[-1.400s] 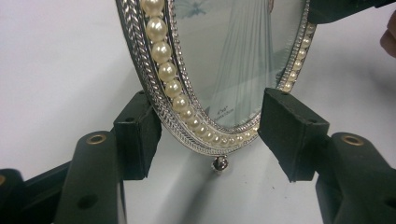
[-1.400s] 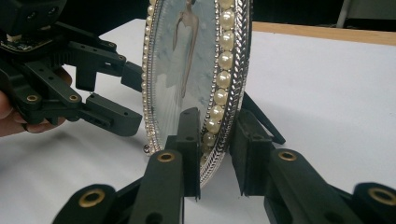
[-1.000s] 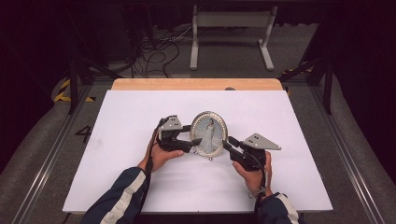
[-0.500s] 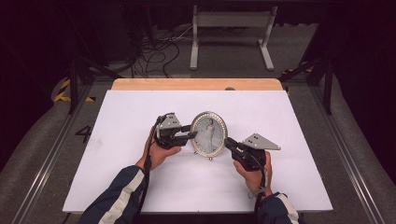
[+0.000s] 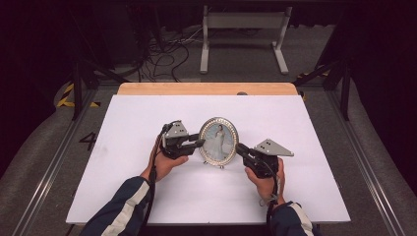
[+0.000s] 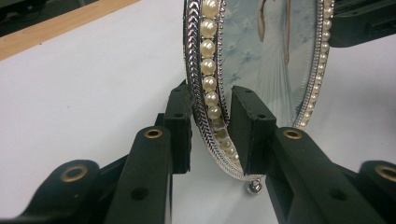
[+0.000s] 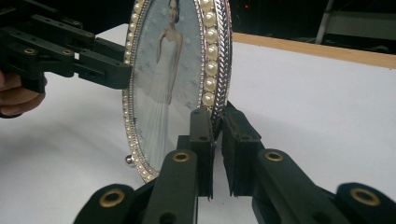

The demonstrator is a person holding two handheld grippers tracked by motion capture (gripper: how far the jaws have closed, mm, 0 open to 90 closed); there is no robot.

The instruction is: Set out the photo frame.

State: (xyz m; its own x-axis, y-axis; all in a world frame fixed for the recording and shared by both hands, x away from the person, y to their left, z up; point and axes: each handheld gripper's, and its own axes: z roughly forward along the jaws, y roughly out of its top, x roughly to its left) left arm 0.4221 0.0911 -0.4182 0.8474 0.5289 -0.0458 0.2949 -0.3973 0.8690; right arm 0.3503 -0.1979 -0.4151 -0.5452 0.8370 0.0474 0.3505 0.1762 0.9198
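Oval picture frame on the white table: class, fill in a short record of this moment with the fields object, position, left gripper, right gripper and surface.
object: oval picture frame, silver rim set with pearls, holding a photo of a person in a white dress
position: standing upright near the middle of the table, small ball feet at its base
left gripper: jaws just closed onto the frame's left rim, pads on front and back
right gripper: jaws just closed onto the frame's right rim
surface: white table with a wooden strip along the far edge
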